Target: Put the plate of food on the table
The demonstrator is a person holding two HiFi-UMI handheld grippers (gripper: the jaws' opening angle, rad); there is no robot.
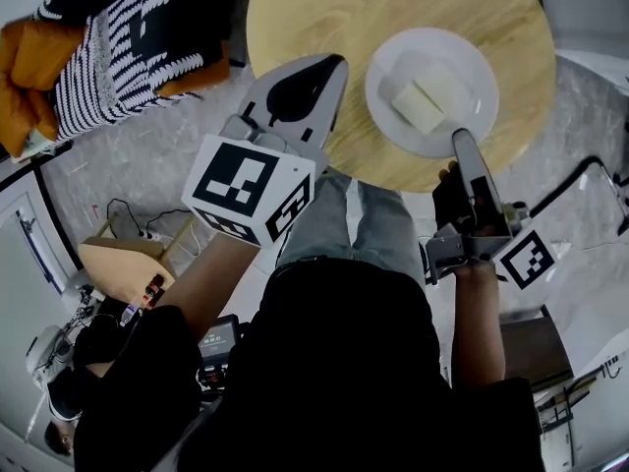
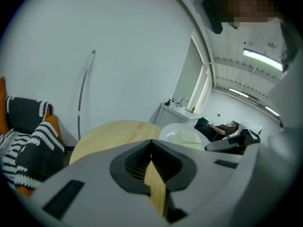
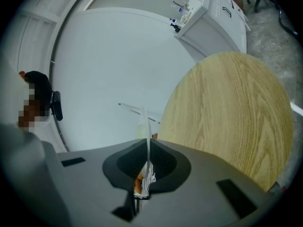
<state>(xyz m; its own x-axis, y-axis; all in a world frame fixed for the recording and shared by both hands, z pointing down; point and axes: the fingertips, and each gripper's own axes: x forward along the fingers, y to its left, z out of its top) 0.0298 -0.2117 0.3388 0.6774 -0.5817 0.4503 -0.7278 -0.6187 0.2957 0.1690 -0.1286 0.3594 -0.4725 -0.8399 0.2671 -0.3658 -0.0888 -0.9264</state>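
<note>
A white plate (image 1: pixel 462 67) carrying a pale yellow block of food (image 1: pixel 421 106) is over the near right part of the round wooden table (image 1: pixel 314 8). I cannot tell whether it rests on the wood. My right gripper (image 1: pixel 460 138) is shut on the plate's near rim. In the right gripper view that rim (image 3: pixel 147 131) shows edge-on as a thin white line between the jaws of the right gripper (image 3: pixel 147 160), beside the table (image 3: pixel 232 112). My left gripper (image 1: pixel 332 65) hovers shut and holding nothing at the table's near edge, left of the plate (image 2: pixel 177 135).
A black-and-white striped cushion (image 1: pixel 118 37) and an orange one (image 1: pixel 25 77) lie at the upper left. A small wooden stand (image 1: pixel 123 259) with cables sits on the floor to the left. A white counter with a tap (image 3: pixel 208 8) stands beyond the table.
</note>
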